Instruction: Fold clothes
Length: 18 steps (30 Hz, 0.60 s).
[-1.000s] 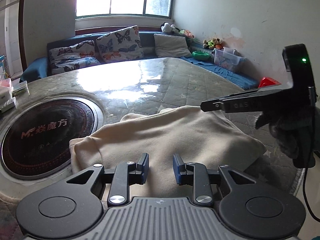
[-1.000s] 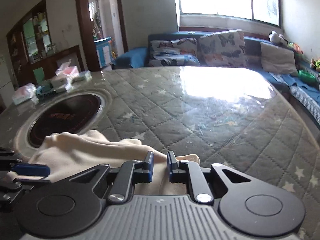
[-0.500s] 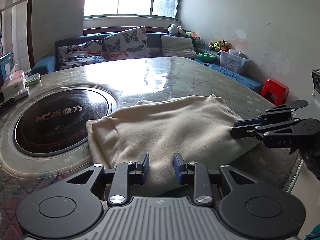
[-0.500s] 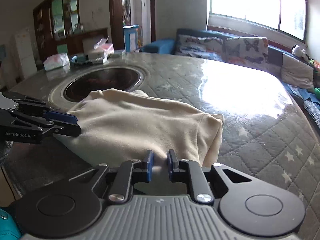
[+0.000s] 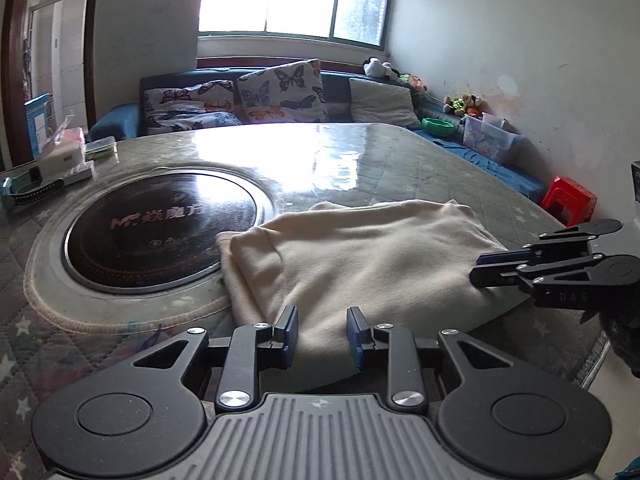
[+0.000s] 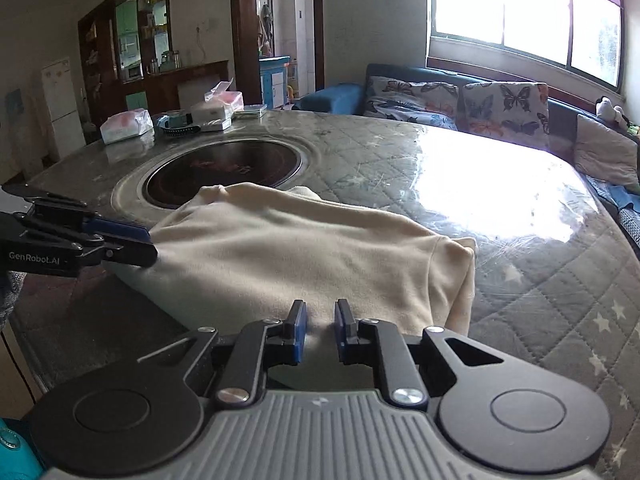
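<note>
A cream garment lies folded in a thick rectangle on the quilted table, also in the right wrist view. My left gripper is open, its fingers at the garment's near edge, holding nothing. My right gripper has its jaws a small gap apart at the garment's near edge, with nothing seen between them. Each gripper shows in the other's view: the right one at the garment's right edge, the left one at its left edge.
A round black induction plate is set into the table left of the garment. Boxes and tissue packs sit at the table's far corner. A sofa with butterfly cushions stands behind. A red stool stands at the right.
Both grippers have pulled back from the garment toward the table's near edge and turned to face it. The garment now lies flat in its folded shape.
</note>
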{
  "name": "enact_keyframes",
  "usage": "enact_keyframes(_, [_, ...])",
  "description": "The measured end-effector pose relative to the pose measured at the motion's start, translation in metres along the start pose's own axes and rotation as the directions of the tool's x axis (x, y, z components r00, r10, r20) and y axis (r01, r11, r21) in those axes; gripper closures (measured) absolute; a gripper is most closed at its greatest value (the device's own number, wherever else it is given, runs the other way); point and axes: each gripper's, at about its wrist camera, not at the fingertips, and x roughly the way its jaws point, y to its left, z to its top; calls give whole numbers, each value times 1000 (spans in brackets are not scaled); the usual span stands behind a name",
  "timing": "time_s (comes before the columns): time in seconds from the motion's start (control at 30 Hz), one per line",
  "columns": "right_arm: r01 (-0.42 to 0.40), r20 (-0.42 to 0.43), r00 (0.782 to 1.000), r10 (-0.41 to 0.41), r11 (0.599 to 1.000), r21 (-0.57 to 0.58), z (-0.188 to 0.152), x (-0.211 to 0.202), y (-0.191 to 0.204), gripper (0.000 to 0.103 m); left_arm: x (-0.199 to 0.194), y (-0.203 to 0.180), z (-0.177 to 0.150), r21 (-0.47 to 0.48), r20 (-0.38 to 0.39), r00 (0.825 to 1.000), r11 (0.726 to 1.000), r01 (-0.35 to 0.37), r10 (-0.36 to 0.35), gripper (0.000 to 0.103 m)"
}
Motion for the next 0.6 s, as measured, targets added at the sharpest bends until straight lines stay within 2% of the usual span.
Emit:
enact_keyframes(0.13, [-10,16,1000,10,1000,-9,4,-6,3,90,0,9,-7,-37,-2,1000,999,-16,16,73])
enact_keyframes(0.37, [-11,-10,1000,10,1000,-15,7,-3,6,89,-7,17,-14,-67,1,1000,997,-31,31,73])
enact_keyframes(0.6, [-66,-16,998,65,991,-118,23,-1,30,87,-10,21,-18,-87,-16,1000,996,-22,20,72])
